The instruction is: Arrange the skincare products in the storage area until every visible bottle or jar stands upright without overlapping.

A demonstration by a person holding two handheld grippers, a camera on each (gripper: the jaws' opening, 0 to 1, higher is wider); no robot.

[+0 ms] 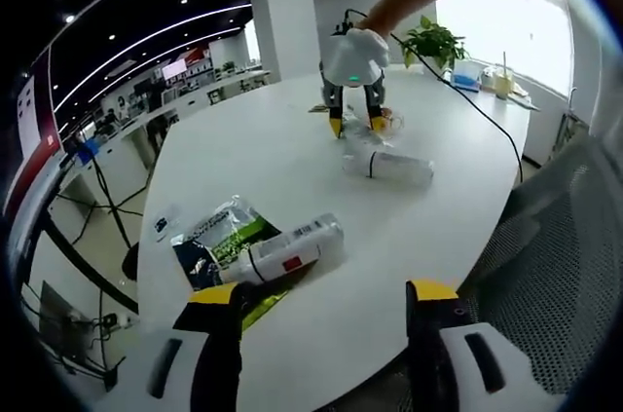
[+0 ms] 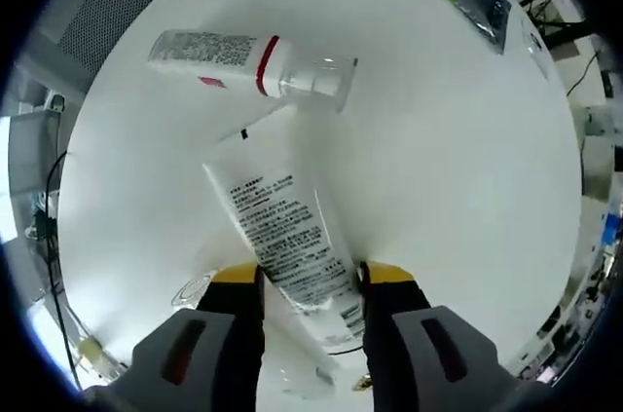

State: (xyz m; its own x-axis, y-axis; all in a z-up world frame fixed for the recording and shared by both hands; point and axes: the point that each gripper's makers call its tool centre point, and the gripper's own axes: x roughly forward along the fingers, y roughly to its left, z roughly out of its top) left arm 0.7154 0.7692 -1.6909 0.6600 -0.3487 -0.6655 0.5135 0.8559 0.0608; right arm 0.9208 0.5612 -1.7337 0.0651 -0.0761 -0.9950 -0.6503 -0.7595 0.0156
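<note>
My right gripper [image 2: 311,280] pinches a white tube [image 2: 287,246] between its yellow tips — I judge I am gripping it to stand it on end. At twelve o'clock of the tube lies a capped bottle [image 2: 243,61] on its side on the white table [image 2: 438,159]. My left gripper [image 1: 321,310] is spread, holding nothing; a second bottle [image 1: 287,251] lies at eleven o'clock on a green pouch [image 1: 219,237], overlapping it.

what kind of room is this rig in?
Looks like an open-plan office or showroom, probably a meeting spot: a large white oval table, a mesh chair back beside it, long white counters under recessed ceiling lights, and a potted plant near a bright window.
</note>
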